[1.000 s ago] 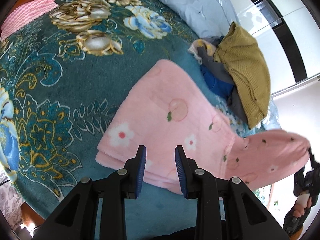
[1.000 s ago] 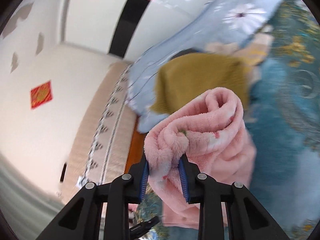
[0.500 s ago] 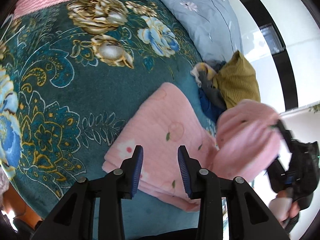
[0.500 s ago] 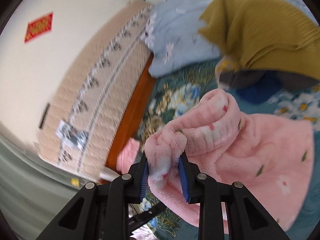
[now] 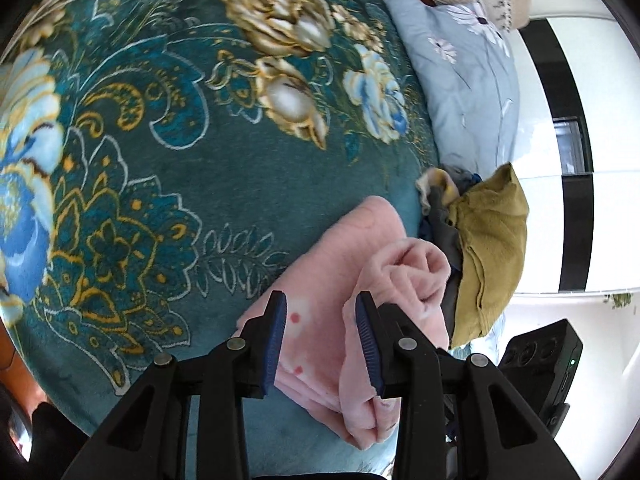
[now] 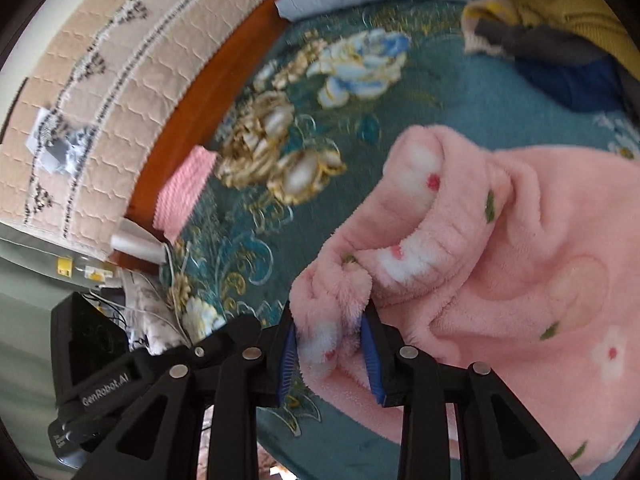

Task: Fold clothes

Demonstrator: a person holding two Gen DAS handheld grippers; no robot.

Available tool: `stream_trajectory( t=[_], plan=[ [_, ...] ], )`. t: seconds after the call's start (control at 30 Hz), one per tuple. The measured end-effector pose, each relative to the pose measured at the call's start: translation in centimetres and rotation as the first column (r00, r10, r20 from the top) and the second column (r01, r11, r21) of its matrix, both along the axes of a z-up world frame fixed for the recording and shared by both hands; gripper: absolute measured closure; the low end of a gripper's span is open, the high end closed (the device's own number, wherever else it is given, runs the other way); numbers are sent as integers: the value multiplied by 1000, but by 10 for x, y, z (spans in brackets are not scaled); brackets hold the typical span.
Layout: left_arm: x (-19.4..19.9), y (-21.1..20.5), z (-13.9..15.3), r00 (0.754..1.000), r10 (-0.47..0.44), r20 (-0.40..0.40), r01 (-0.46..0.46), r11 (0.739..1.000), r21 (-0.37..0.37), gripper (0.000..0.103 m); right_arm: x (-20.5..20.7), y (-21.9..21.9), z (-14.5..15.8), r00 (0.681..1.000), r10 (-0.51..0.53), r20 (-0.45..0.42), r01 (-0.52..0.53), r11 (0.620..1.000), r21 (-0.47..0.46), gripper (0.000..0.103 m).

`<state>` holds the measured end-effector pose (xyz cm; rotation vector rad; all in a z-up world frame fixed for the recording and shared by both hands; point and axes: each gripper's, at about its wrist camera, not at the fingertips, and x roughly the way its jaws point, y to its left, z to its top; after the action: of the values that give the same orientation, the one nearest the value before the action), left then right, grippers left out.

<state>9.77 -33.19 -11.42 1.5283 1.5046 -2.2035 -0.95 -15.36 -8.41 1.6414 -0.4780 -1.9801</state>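
Two grippers sat over the pink fleece garment [image 5: 320, 320] on the teal floral blanket [image 5: 160, 184]. Left gripper [image 5: 320, 344] was open, fleece under and between its fingers, nothing pinched. Right gripper [image 6: 330, 354] jaws had just been opening; bunched fleece edge [image 6: 328, 304] was between its fingers, grip unclear.

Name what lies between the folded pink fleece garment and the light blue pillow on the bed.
A heap of clothes, mustard knit on top, seen in the left wrist view.
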Motion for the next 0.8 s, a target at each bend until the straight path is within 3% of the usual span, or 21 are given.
stream_trajectory(
  t=[0.13,0.27,0.43,0.63,0.8],
  plan=[
    [1,2,-3,1000,0,11,0,1000,-1,67,0,13,1,999,1,48,4,994,-108,54],
    [-1,11,-3,999,-32,-10,32,999,10,67,1,49,24,999,-36,7,36,987,-159,53],
    [-9,30,6,988,-112,-102,115,993,27,67,4,113,47,991,-125,-49,115,977,-180,51],
    [-25,55,-7,981,-184,-66,180,982,-59,65,12,198,39,955,-298,9,294,935,-201,51],
    [-32,65,-16,981,-179,-78,173,982,-74,65,19,246,31,920,-389,44,389,899,-200,51]
  ],
)
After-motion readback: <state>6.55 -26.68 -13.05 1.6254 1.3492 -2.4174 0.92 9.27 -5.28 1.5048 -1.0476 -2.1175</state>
